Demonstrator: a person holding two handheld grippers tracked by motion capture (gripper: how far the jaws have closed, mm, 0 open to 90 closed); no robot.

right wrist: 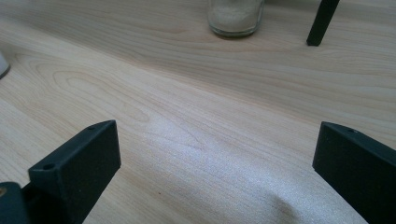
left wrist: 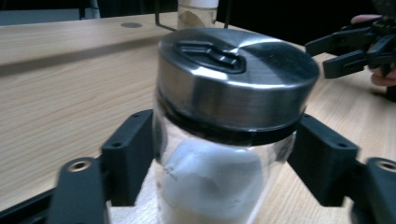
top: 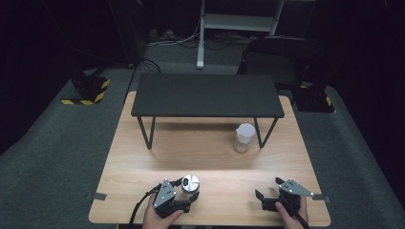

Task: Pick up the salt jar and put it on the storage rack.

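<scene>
High view: wooden table across centre frame, black shelf standing on its upper half, second jar beside the shelf's right leg. Lower left of frame: steel-lidded jar upright, long axis vertical, set between the jaws of the left gripper. Left gripper view: jaws either side of the glass, touching or a hair off, cannot tell which. Lower right: right gripper spread wide, holding nothing, well apart from the jar. Left hand clearly nearer; probably a squeeze and lift next.

Jar base cut off by frame bottom in left gripper view; jaws' contact w/ glass unclear.
</scene>
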